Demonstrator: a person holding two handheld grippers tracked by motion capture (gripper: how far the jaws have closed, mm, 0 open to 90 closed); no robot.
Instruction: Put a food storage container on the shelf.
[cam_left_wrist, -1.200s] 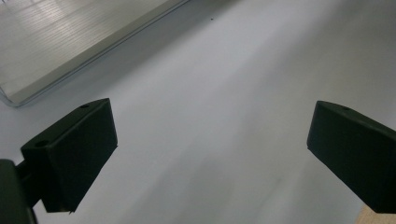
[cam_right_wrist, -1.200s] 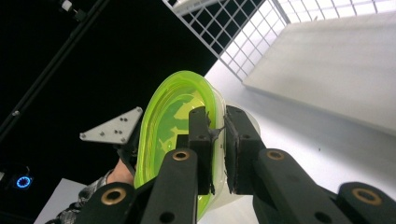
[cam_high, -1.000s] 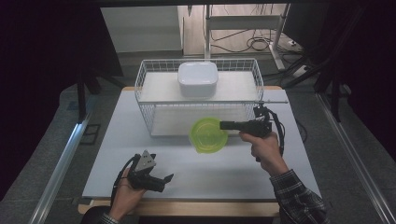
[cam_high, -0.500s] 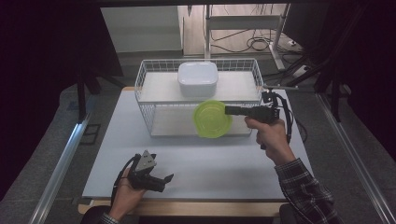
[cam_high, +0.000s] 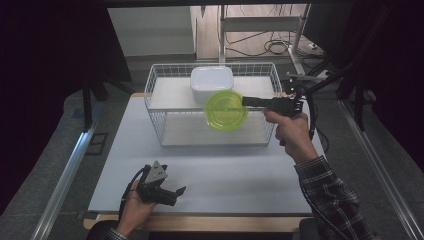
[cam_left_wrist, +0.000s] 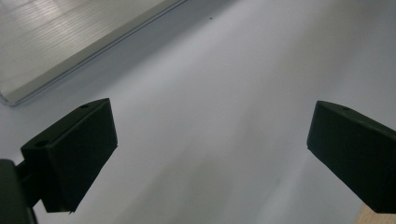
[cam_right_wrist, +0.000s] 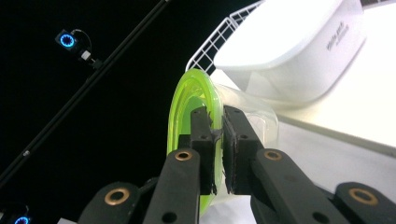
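The right hand-held gripper (cam_high: 246, 101) pinches the green-lidded container (cam_high: 226, 111) on edge, just before the wire basket (cam_high: 159, 122) at the desk's far edge; the left hand-held gripper (cam_high: 176, 192) gapes empty.

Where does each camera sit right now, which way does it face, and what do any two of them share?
High view: above the near edge, facing forward and down on the table; both forearms, the left hand-held gripper and the right hand-held gripper show.
Left gripper view: on the left hand-held gripper, facing the bare tabletop; jaws apart.
Right gripper view: on the right hand-held gripper, facing the green-lidded container it clamps.
Shared: high and right gripper views both show the container, white tub and wire basket.
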